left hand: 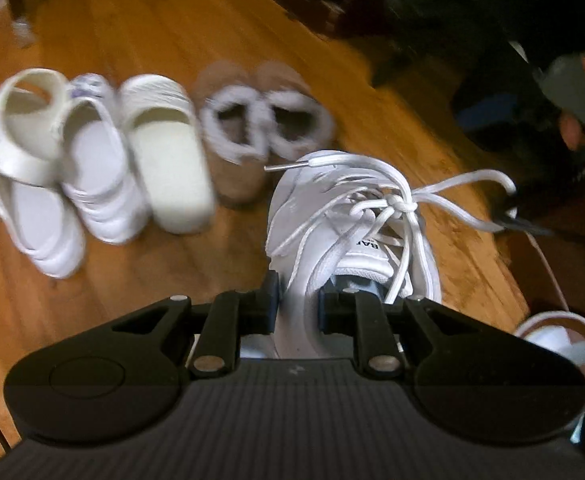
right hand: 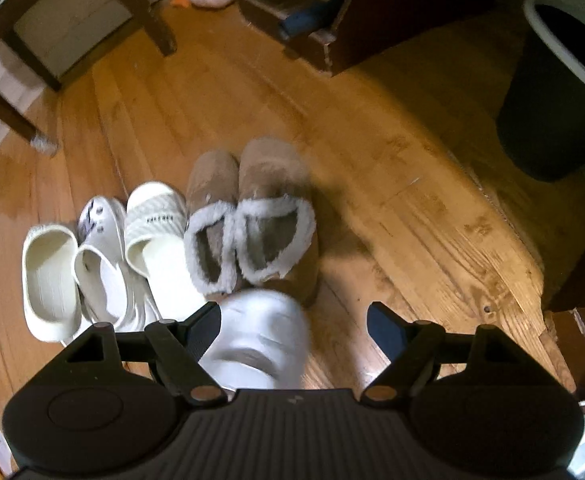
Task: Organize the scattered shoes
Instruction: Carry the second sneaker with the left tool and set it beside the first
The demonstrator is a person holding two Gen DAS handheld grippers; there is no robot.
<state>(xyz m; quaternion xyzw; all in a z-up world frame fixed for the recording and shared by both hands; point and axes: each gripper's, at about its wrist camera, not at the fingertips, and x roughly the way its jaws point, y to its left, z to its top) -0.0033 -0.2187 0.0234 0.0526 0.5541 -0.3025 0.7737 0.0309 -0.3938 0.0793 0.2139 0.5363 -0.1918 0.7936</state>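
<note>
My left gripper [left hand: 297,300] is shut on the collar of a white laced sneaker [left hand: 352,216], which hangs just above the wooden floor, toe pointing away. To its left stands a row of shoes: brown fur-lined slippers [left hand: 260,120], a cream slide [left hand: 168,152] and white clogs [left hand: 92,168]. In the right wrist view my right gripper [right hand: 296,324] is open. A blurred white sneaker [right hand: 260,336] sits between its fingers, close to the left one. Beyond it is the same row, with slippers [right hand: 252,224], slide [right hand: 152,240] and clogs [right hand: 104,264].
A person's hand [left hand: 572,128] grips a grey handle at the upper right of the left wrist view. A chair leg [right hand: 148,8], dark furniture [right hand: 332,40] and a dark bin with a white rim [right hand: 552,100] border the floor. Bare floor [right hand: 412,220] lies right of the slippers.
</note>
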